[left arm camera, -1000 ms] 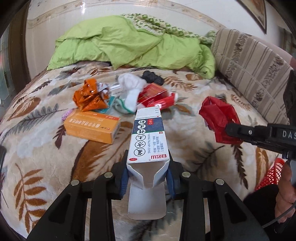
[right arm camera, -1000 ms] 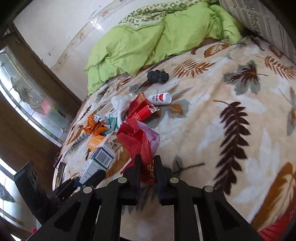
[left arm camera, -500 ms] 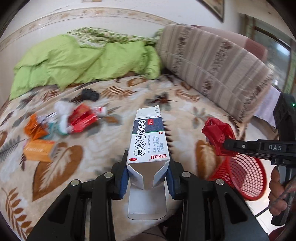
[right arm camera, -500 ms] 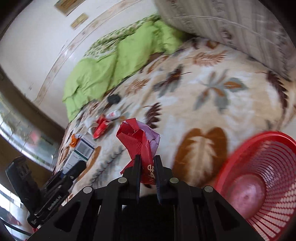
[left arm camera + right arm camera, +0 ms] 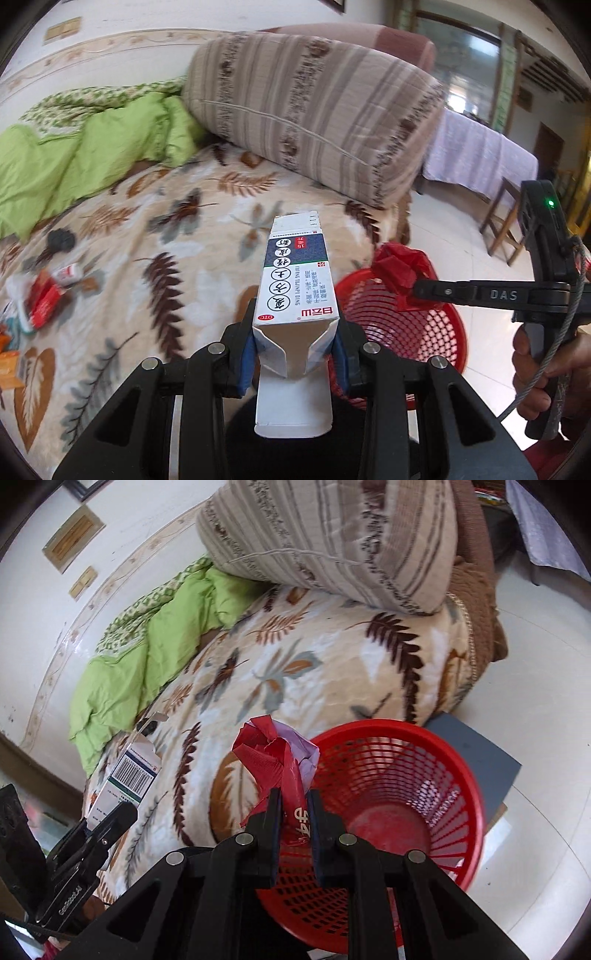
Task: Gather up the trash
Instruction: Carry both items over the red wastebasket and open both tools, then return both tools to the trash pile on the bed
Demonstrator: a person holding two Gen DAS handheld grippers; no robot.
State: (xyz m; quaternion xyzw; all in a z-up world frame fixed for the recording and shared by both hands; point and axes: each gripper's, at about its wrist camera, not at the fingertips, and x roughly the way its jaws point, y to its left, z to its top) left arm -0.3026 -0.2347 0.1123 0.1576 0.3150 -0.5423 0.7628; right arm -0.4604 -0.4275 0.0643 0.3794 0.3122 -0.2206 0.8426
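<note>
My left gripper (image 5: 295,332) is shut on a white and dark blue medicine carton (image 5: 297,280), its flaps open toward the camera, held over the bed's edge beside the basket. My right gripper (image 5: 293,805) is shut on a crumpled red plastic bag (image 5: 275,755) with a pale purple scrap in it, held above the near rim of a red mesh waste basket (image 5: 436,805) that stands on the floor. In the left wrist view the bag (image 5: 400,267) hangs over the basket (image 5: 410,328). In the right wrist view the carton (image 5: 127,779) shows at left.
More litter (image 5: 46,291) lies far left on the leaf-patterned bedspread (image 5: 166,258): red wrappers, a small white bottle, a black clump (image 5: 61,240). A green quilt (image 5: 74,155) and striped bolster (image 5: 314,122) lie behind. A grey box (image 5: 480,760) stands by the basket on white floor.
Both grippers have swung right from over the litter on the bed to the bed's edge. The red basket has come fully into view, with the bag now over it.
</note>
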